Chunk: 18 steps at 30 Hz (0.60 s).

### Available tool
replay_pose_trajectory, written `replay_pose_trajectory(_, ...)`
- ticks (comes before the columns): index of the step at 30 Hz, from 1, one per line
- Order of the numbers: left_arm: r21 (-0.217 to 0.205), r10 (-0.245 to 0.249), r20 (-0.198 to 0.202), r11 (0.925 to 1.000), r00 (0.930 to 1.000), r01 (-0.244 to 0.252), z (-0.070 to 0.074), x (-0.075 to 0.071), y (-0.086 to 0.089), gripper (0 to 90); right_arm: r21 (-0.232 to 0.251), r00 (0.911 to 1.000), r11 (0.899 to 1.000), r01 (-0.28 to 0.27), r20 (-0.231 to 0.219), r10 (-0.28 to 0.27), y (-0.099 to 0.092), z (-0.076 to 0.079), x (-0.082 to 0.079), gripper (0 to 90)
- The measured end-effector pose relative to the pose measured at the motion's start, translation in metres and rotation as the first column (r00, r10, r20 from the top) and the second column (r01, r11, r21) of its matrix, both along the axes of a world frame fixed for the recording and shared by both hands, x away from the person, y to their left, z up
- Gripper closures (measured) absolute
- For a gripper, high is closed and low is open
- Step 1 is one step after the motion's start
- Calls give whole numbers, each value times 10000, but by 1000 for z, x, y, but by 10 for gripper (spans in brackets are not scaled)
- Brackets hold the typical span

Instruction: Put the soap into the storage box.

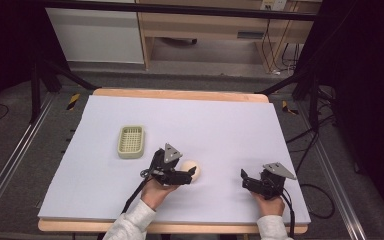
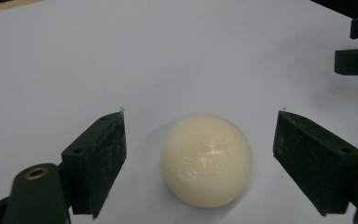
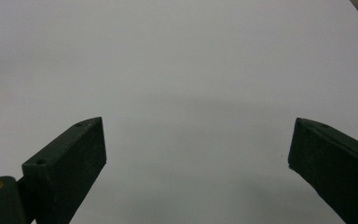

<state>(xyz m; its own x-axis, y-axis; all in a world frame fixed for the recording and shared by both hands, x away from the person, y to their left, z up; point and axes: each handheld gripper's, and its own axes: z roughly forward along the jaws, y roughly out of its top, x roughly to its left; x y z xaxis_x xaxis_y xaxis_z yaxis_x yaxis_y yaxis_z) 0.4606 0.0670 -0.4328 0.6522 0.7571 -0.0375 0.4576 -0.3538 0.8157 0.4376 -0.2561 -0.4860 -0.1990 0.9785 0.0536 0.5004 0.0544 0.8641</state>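
Note:
A cream-white ball (image 2: 207,160) rests on the white table sheet (image 1: 205,125). My left gripper (image 2: 200,158) is open, with one jaw on each side of the ball and a gap between each pad and it. From above, the ball (image 1: 192,170) sits at the tip of the left gripper (image 1: 190,174), near the table's front middle. My right gripper (image 1: 245,179) is open at the front right over bare sheet, with nothing between its jaws (image 3: 198,154). The right gripper's jaw tips (image 2: 356,44) appear at the top right of the left gripper view.
A pale green slotted basket (image 1: 131,141) sits on the sheet, left of centre and behind the left gripper. The wooden table edge (image 1: 180,94) runs along the back. Dark frame legs and cables stand around the table on the floor.

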Motion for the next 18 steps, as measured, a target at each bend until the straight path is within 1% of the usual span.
replay_pose_trajectory(8, 343, -91, -64, 9994, 9999, 93, -6, 1, -8, 152, -2, 10000, 10000, -46, 26, 46, 0, 0, 0, 46)
replay_pose_trajectory(14, 387, -72, -122, 9992, 9999, 77, -9, 1, -10, 151, -18, 10000, 10000, -30, 27, 30, 0, 0, 0, 46)
replay_pose_trajectory(18, 502, -119, -136, 9987, 9998, 126, -11, 2, -12, 151, -23, 10000, 10000, -40, 41, 40, 0, 0, 0, 46)
